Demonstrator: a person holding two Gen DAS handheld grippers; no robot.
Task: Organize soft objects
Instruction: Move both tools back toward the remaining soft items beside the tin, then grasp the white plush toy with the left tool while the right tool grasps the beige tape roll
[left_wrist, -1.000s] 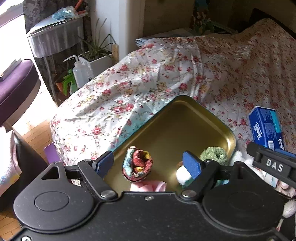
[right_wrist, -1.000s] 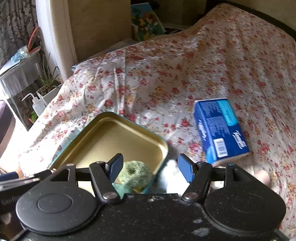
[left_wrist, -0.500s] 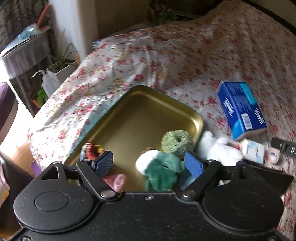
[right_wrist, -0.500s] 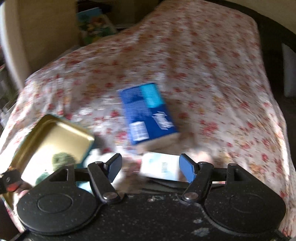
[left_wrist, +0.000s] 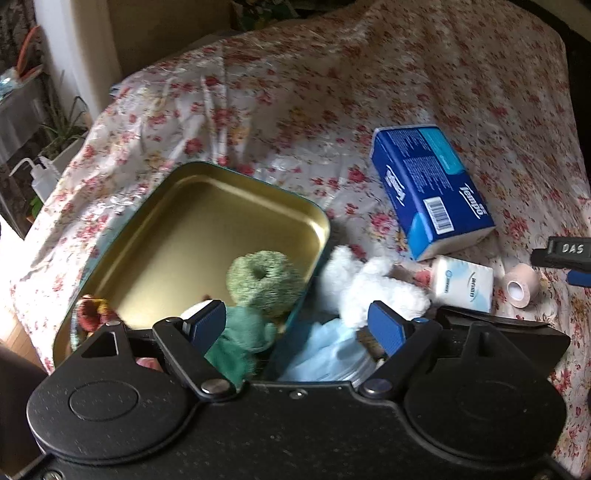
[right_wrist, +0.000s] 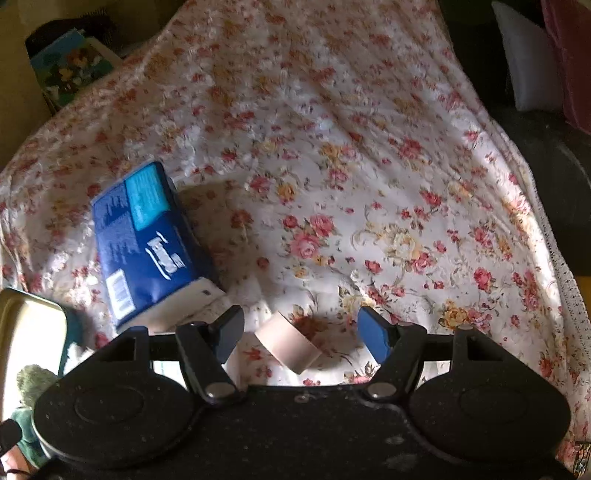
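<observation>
The left gripper (left_wrist: 297, 325) is seen spread wide and empty, poised above the near edge of the gold tin (left_wrist: 258, 184) on the flowered bedspread (left_wrist: 295, 92). Inside the tin, a green knitted ring (left_wrist: 264, 282) is lodged against the right wall, with a darker green cloth (left_wrist: 242, 339) bunched just in front of it and a red-and-yellow bundle (left_wrist: 90, 315) tucked into the near left corner. Just outside the tin's right wall a white plush toy (left_wrist: 360, 282) is sprawled, touching a pale blue cloth (left_wrist: 325, 356) below it. Further right, a blue tissue pack (left_wrist: 430, 190) is laid flat, a small white packet (left_wrist: 463, 282) just beside it, then a beige tape roll (left_wrist: 521, 290).

Over on the right, the right gripper (right_wrist: 301, 330) is also held fully apart, nothing clasped. The tape roll (right_wrist: 288, 345) is framed between its fingers (untouched by either pad, lying on its side). The tissue pack (right_wrist: 147, 240) is seen to the left, near the tin's corner (right_wrist: 33, 306).
</observation>
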